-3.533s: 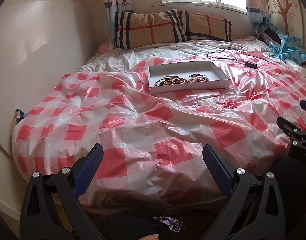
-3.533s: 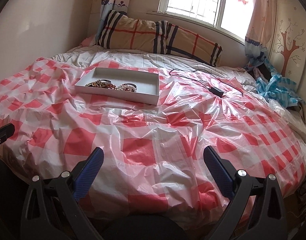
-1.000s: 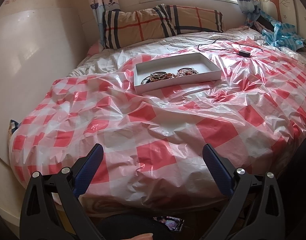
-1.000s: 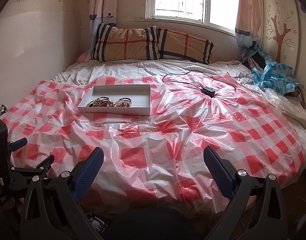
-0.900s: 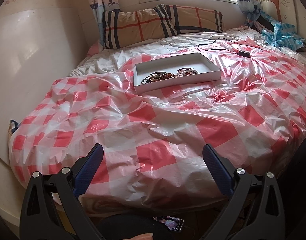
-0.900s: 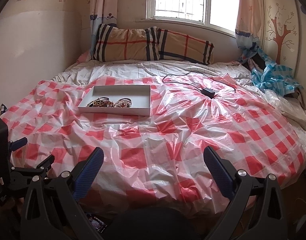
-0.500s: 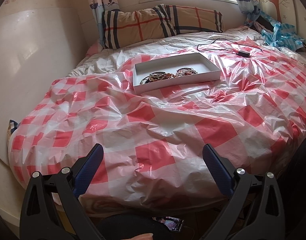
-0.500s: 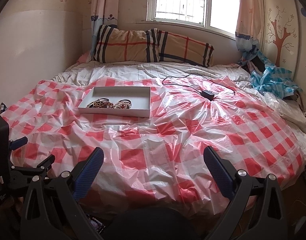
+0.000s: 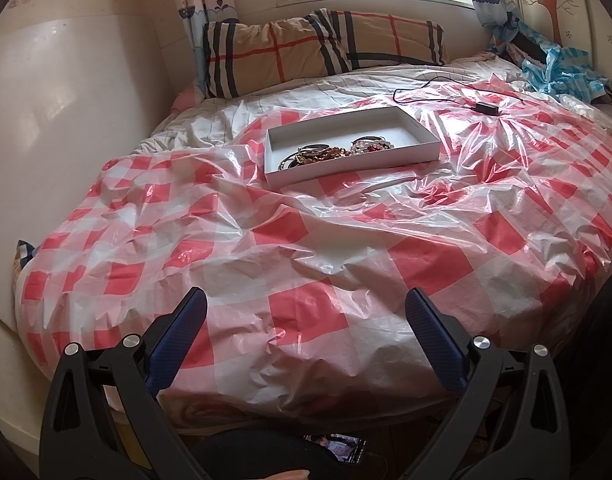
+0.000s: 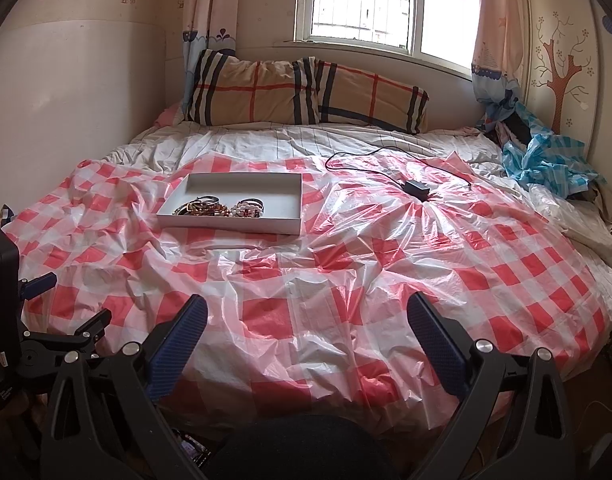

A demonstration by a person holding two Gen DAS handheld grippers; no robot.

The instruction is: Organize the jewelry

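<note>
So both grippers are hanging over the near edge of the bed, fingers spread wide apart, nothing in either one. Left gripper [image 9: 306, 312] and right gripper [image 10: 308, 316] both point at the crinkly red-and-white checked plastic sheet [image 10: 346, 280] covering the bed [image 10: 242, 140]

Well ahead of both sits a shallow white rectangular cardboard tray [image 10: 294, 200], a bit left of centre from the right gripper, roughly straight on from the left one [image 9: 422, 128]. The jewelry is a heap of brown and pale beaded bracelets and dark bangles [image 10: 222, 208] bunched along the tray's near side; the far half is bare

Beyond the tray to the right lies a black charger with its cable [image 10: 416, 188], and further back a tan plaid pillow [image 10: 306, 92] against the wall under the window
</note>
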